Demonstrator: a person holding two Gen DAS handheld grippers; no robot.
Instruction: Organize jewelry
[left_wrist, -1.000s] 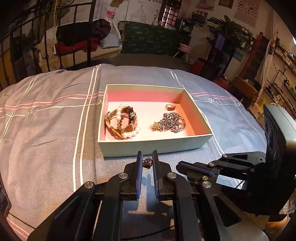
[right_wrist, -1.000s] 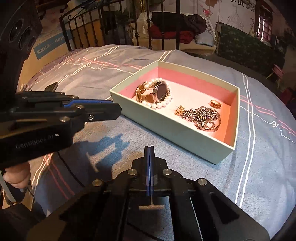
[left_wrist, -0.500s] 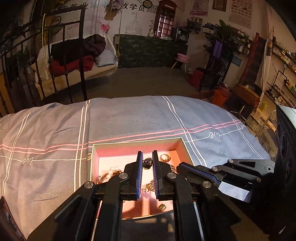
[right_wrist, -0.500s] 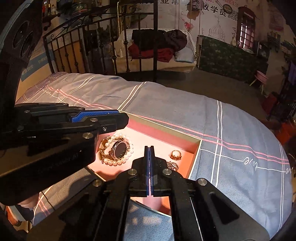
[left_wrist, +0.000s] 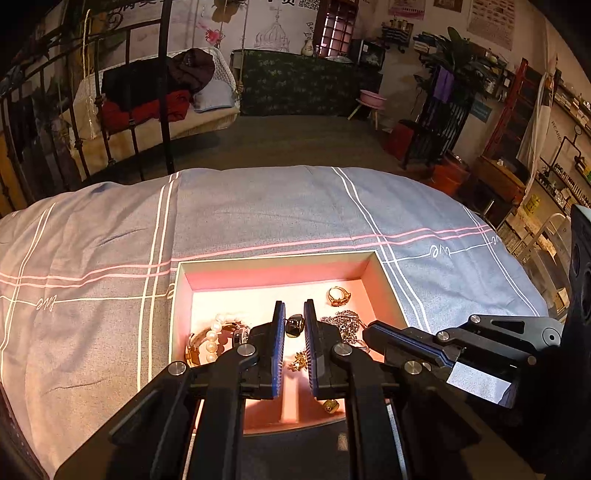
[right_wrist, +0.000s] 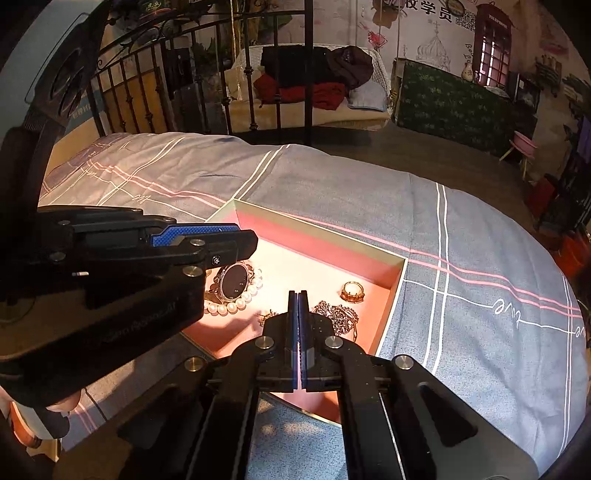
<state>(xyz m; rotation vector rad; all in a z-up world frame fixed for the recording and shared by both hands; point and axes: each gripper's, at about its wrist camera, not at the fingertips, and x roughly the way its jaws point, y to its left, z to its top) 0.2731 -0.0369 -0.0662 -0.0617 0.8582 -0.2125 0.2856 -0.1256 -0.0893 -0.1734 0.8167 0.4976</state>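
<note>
My left gripper (left_wrist: 294, 309) is shut on a small dark piece of jewelry (left_wrist: 294, 326) and hangs over the pale green box (left_wrist: 277, 255) with its pink inside. In the box lie a gold ring (left_wrist: 338, 296), a tangled chain (left_wrist: 345, 322), a pearl bracelet (left_wrist: 211, 338) around a watch, and a little gold piece (left_wrist: 330, 406). My right gripper (right_wrist: 297, 295) is shut and holds nothing, over the box's near half. From there I see the watch (right_wrist: 234, 282), the gold ring (right_wrist: 352, 290) and the chain (right_wrist: 338, 315). The left gripper (right_wrist: 243, 242) stands to its left.
The box (right_wrist: 321, 230) rests on a bed with a grey-blue checked cover (left_wrist: 258, 206). A black iron bed frame (right_wrist: 258, 92) stands at the far edge. Beyond it are a swing seat with clothes (left_wrist: 155, 99) and shelves (left_wrist: 509, 122) along the right wall.
Both grippers have moved forward and a little up, from in front of the box to above its inside. The left one still holds the small dark piece.
</note>
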